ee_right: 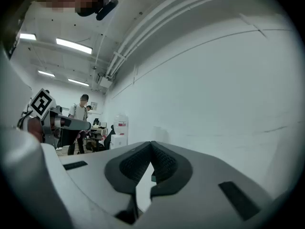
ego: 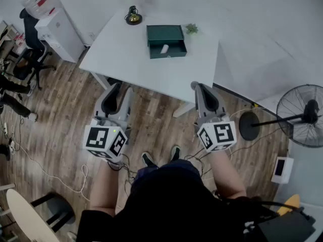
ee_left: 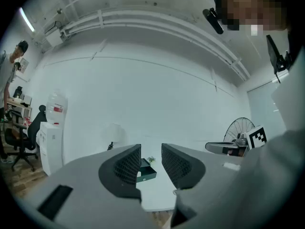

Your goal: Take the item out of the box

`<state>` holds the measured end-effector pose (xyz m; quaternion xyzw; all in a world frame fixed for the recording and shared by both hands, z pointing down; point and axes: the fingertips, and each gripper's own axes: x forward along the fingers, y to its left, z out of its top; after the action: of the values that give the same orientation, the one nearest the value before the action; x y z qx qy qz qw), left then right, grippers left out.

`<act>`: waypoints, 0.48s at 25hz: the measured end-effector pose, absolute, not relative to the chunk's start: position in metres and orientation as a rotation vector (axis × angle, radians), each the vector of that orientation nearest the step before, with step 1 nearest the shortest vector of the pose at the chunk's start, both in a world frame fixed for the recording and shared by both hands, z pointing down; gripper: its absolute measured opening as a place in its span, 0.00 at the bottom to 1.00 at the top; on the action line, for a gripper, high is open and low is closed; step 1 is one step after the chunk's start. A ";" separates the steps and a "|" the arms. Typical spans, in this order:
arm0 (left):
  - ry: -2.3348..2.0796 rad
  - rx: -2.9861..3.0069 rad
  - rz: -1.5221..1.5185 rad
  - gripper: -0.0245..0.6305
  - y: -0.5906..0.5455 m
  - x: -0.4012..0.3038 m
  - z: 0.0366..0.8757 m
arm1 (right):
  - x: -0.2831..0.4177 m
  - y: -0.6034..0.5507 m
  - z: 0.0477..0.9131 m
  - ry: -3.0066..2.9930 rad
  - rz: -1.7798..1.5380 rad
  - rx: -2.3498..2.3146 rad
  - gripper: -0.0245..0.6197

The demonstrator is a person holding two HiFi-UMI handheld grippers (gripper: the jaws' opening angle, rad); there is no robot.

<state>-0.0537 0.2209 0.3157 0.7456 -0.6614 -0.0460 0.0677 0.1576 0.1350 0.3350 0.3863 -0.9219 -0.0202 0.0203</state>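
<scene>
A dark green box stands on the white table with its drawer pulled toward me. A small white item lies in the drawer. Both grippers hover over the wood floor, short of the table's near edge and well away from the box. My left gripper has its jaws a little apart with nothing between them; in the left gripper view the box shows through the gap. My right gripper is shut and holds nothing, its pads meeting at the tips.
A small plant and a dark round ornament sit on the table behind the box. A standing fan is at the right. A water dispenser and an office chair are at the left. Cables lie on the floor.
</scene>
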 end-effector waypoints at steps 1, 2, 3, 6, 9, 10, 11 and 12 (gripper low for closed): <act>-1.997 2.243 -0.140 0.24 0.222 -0.048 0.312 | 0.164 0.136 0.333 -2.862 -0.056 1.206 0.05; -2.001 2.239 -0.142 0.23 0.223 -0.042 0.309 | 0.171 0.137 0.330 -2.865 -0.049 1.210 0.05; -2.006 2.234 -0.147 0.23 0.225 -0.036 0.306 | 0.177 0.138 0.328 -2.869 -0.043 1.211 0.05; -2.045 2.223 -0.137 0.22 0.225 -0.015 0.301 | 0.200 0.138 0.325 -2.888 -0.036 1.193 0.05; -2.102 2.233 -0.053 0.22 0.220 0.011 0.299 | 0.223 0.133 0.327 -2.899 -0.022 1.184 0.05; -2.115 2.240 -0.026 0.22 0.219 0.019 0.298 | 0.229 0.131 0.327 -2.903 -0.016 1.182 0.04; -2.124 2.244 -0.009 0.22 0.218 0.025 0.297 | 0.234 0.129 0.326 -2.908 -0.012 1.178 0.05; -2.132 2.241 -0.002 0.22 0.217 0.030 0.295 | 0.238 0.127 0.325 -2.916 -0.010 1.174 0.05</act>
<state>0.0302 0.2169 0.2953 0.7243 -0.6890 -0.0008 0.0241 0.2379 0.1271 0.3247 0.3735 -0.9276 -0.0032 -0.0011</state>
